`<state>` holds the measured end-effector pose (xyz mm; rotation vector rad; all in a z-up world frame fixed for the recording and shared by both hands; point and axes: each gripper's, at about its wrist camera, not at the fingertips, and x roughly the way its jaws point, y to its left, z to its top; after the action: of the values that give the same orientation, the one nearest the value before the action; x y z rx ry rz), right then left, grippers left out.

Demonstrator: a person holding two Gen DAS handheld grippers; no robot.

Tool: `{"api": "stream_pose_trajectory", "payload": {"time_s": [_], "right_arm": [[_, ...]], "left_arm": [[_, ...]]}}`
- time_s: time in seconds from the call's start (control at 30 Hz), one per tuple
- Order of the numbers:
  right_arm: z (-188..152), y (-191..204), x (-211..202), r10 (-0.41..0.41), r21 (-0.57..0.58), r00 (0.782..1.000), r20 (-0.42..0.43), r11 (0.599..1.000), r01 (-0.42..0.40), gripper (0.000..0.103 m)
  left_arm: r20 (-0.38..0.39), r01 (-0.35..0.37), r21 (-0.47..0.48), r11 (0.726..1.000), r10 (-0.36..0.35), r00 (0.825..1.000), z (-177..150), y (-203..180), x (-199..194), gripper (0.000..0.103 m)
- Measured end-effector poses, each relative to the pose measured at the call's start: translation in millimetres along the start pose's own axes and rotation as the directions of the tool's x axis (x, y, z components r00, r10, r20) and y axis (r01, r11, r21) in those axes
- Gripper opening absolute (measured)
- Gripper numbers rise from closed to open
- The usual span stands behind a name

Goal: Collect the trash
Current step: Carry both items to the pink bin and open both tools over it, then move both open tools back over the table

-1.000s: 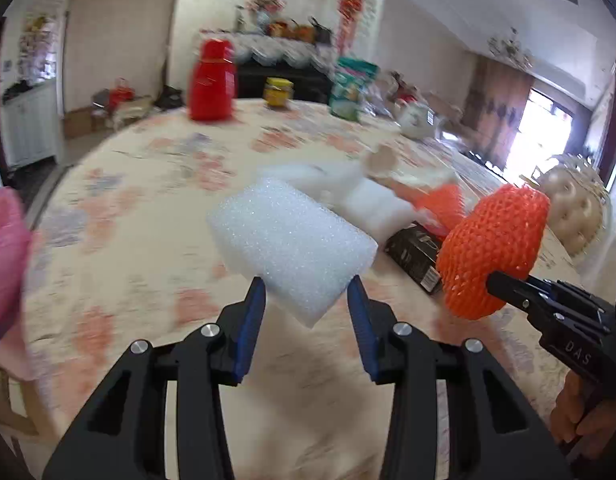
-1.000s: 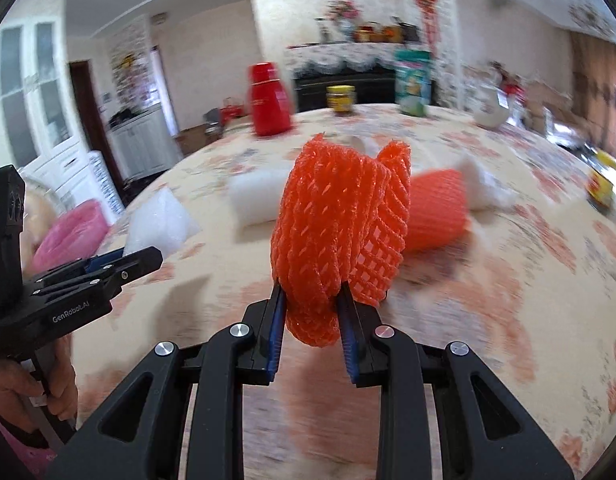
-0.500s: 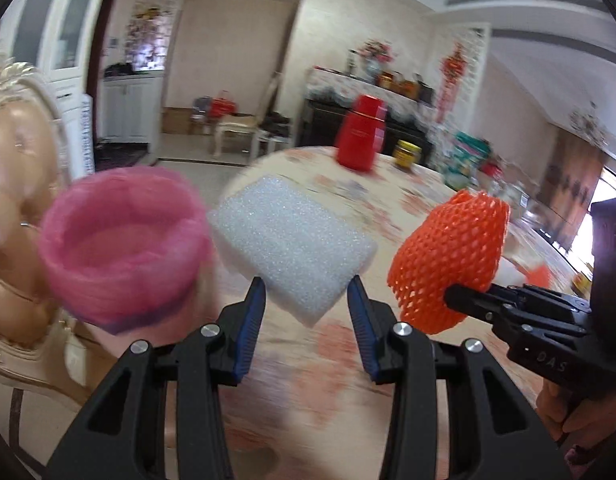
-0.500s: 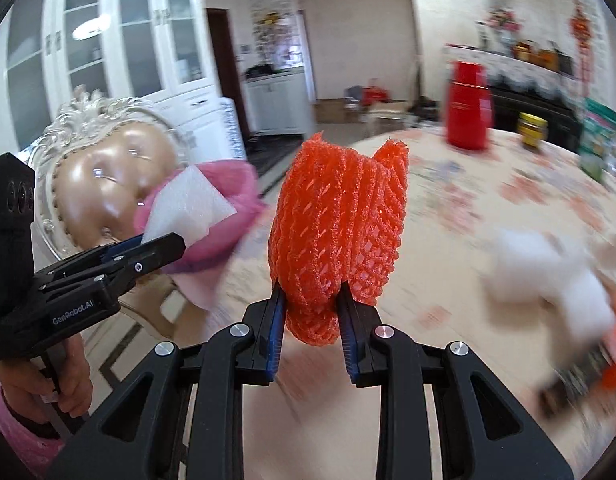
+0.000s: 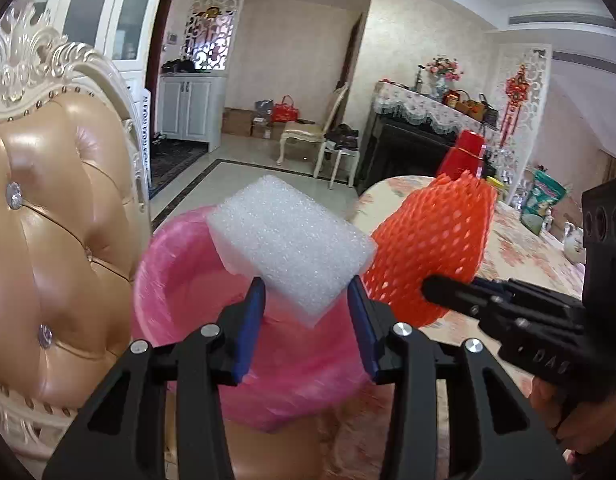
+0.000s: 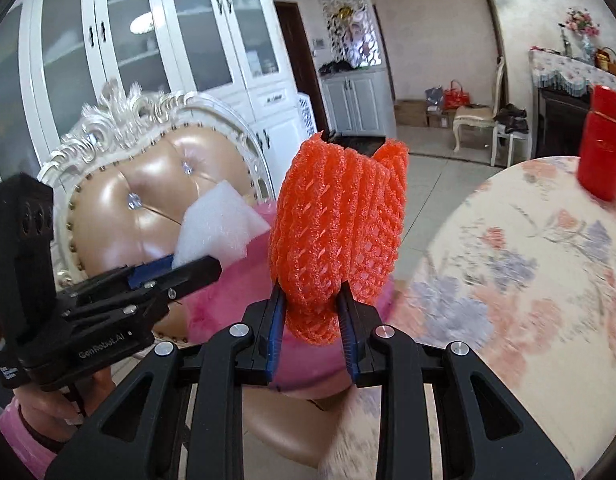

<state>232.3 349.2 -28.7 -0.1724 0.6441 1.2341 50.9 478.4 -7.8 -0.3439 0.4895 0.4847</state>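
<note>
Right now L gripper [image 5: 306, 300] is clamped on white foam block [image 5: 288, 248], held over the pink-bagged bin [image 5: 176, 264] – bin sits on chair [image 5: 48, 220] at 9 o'clock. R gripper [image 6: 312, 312] pinches orange foam net [image 6: 336, 228], just beside the block at its 3 o'clock. Floral table [image 6: 528, 264] at 3 o'clock w/ red bottle [image 6: 602, 148].

white foam block [image 5: 290, 242], orange foam net [image 6: 338, 236], pink bin liner [image 5: 180, 276]
</note>
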Motion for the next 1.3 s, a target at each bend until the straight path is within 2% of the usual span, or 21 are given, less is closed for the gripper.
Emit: {"api": "stream_pose_trajectory", "payload": {"time_s": [0.1,0.2,0.23,0.33,0.37,0.6,0.67,0.77,0.93,1.03,1.13,1.3], "right_arm": [[-1,6,22,-0.001,-0.028,0.999,-0.039,1.000,0.000,0.027],[-3,13,41,-0.015,-0.060,0.997,-0.075,0.998,0.011,0.034],[-3,14,44,-0.024,-0.068,0.996,-0.084,0.998,0.018,0.046],[-6,14,44,0.004,-0.061,0.997,-0.081,0.998,-0.009,0.065],[-7,13,42,0.009,-0.061,0.997,-0.083,0.998,-0.014,0.065],[-15,7,13,-0.018,-0.068,0.999,-0.043,0.998,0.015,0.065],[-22,6,-9,-0.042,-0.078,0.999,-0.019,0.996,0.041,0.065],[-37,-1,-46,-0.110,-0.096,0.994,0.015,0.989,0.111,0.068],[-70,-31,-107,-0.213,-0.035,0.975,0.057,0.976,0.216,0.074],[-90,-51,-141,-0.295,0.021,0.952,0.075,0.955,0.295,0.077],[-112,-74,-177,-0.385,0.084,0.920,0.074,0.922,0.379,0.078],[-149,-112,-235,-0.499,0.198,0.864,0.064,0.855,0.479,0.078]], "left_arm": [[-0.016,0.000,-0.025,1.000,0.000,1.000,4,14,13,0.042],[-0.032,0.000,-0.041,0.999,-0.001,0.999,5,21,22,0.043],[-0.040,0.004,-0.046,0.999,-0.006,0.999,7,24,24,0.044],[-0.043,-0.003,-0.059,0.998,0.001,0.999,8,32,27,0.054],[-0.040,-0.005,-0.059,0.998,0.003,0.999,8,32,26,0.058],[-0.008,-0.032,-0.088,0.996,0.032,0.999,4,30,10,0.069],[0.027,-0.060,-0.105,0.993,0.063,0.998,-3,24,-5,0.087],[0.094,-0.123,-0.057,0.991,0.128,0.987,-19,-3,-29,0.096],[0.128,-0.162,0.048,0.986,0.155,0.980,-49,-57,-41,0.098],[0.127,-0.118,0.060,0.991,0.110,0.986,-65,-93,-43,0.098],[0.106,-0.034,0.079,0.996,0.025,0.994,-76,-131,-42,0.098],[0.019,0.116,0.175,0.978,-0.121,0.992,-92,-213,-27,0.098]]}}
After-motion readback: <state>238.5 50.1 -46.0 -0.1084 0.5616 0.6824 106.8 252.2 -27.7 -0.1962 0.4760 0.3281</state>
